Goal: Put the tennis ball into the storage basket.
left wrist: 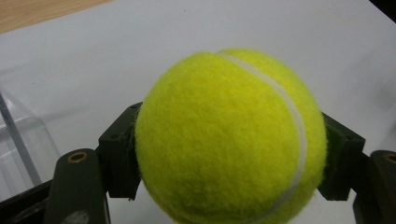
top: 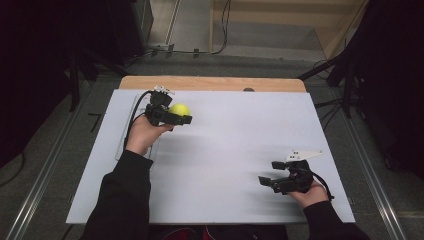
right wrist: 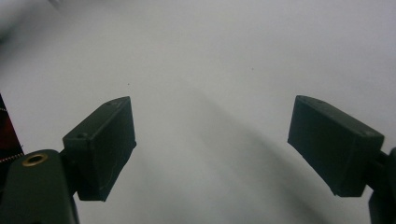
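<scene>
A yellow-green tennis ball is clamped in my left gripper at the far left of the white table top. In the left gripper view the ball bulges between the two black pads, which press on its sides, so the gripper is shut on it. My right gripper rests near the front right of the table, pointing left. Its jaws stand wide apart over bare white surface, with nothing between the pads, so my right gripper is open.
A white sheet covers the table, with a strip of wood along its far edge. A clear plastic container lies at the table's left side, close to my left gripper. Dark stands and cables surround the table.
</scene>
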Demonstrator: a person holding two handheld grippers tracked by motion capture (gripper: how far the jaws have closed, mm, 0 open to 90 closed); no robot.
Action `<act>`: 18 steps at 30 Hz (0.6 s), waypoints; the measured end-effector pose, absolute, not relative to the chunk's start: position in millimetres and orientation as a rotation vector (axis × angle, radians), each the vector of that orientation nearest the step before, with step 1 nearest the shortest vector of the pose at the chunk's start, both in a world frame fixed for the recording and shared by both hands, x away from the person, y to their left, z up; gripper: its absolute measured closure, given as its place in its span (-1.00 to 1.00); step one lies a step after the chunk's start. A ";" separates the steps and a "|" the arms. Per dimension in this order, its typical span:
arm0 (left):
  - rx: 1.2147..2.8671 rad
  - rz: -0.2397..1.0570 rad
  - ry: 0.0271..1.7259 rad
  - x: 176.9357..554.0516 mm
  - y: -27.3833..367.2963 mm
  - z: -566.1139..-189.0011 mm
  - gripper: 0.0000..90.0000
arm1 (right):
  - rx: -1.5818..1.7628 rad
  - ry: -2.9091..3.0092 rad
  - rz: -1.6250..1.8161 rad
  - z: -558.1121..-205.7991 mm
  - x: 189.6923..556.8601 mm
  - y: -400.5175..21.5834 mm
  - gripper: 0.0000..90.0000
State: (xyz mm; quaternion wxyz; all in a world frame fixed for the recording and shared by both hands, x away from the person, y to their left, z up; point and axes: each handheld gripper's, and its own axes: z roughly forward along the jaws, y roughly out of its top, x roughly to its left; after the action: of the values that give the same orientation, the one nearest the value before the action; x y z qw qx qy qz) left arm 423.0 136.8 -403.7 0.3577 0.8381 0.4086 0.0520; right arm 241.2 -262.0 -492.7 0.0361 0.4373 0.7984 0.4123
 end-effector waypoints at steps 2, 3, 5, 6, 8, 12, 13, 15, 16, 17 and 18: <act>2.160 0.126 1.060 423.7 140.2 -403.4 -0.42 | 1.344 2.452 1.266 -492.7 241.1 -262.1 -0.71; 2.161 0.126 1.065 423.7 141.1 -403.1 -0.42 | 1.344 2.452 1.268 -492.7 241.1 -262.1 -0.71; 2.161 0.128 1.070 424.1 144.0 -402.6 -0.42 | 1.343 2.453 1.266 -492.8 241.3 -262.0 -0.71; 2.158 0.123 1.071 424.3 145.6 -402.2 -0.42 | 1.343 2.453 1.267 -492.8 241.2 -262.0 -0.71; 2.150 0.128 1.078 424.3 148.5 -401.3 -0.42 | 1.339 2.448 1.269 -492.4 241.1 -262.3 -0.71; 2.144 0.136 1.092 424.4 154.3 -399.7 -0.42 | 1.341 2.441 1.271 -492.2 241.2 -262.9 -0.71; 2.143 0.136 1.096 424.5 156.1 -399.2 -0.42 | 1.342 2.439 1.273 -492.3 241.2 -262.8 -0.71; 2.134 0.140 1.105 424.8 159.4 -398.9 -0.42 | 1.340 2.441 1.271 -492.4 241.1 -262.7 -0.71; 2.133 0.140 1.111 425.0 161.3 -398.6 -0.42 | 1.340 2.441 1.270 -492.4 241.1 -262.7 -0.71; 2.129 0.138 1.116 425.2 163.2 -398.3 -0.42 | 1.341 2.441 1.272 -492.3 241.1 -262.7 -0.71; 2.129 0.140 1.118 425.4 165.2 -397.9 -0.42 | 1.341 2.440 1.270 -492.3 241.2 -262.7 -0.71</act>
State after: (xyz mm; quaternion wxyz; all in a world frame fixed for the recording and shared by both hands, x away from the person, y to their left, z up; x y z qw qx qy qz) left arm 425.4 165.2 -397.9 0.3582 0.8252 0.4332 0.0541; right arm 241.2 -262.7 -492.3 0.0405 0.4377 0.7967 0.4147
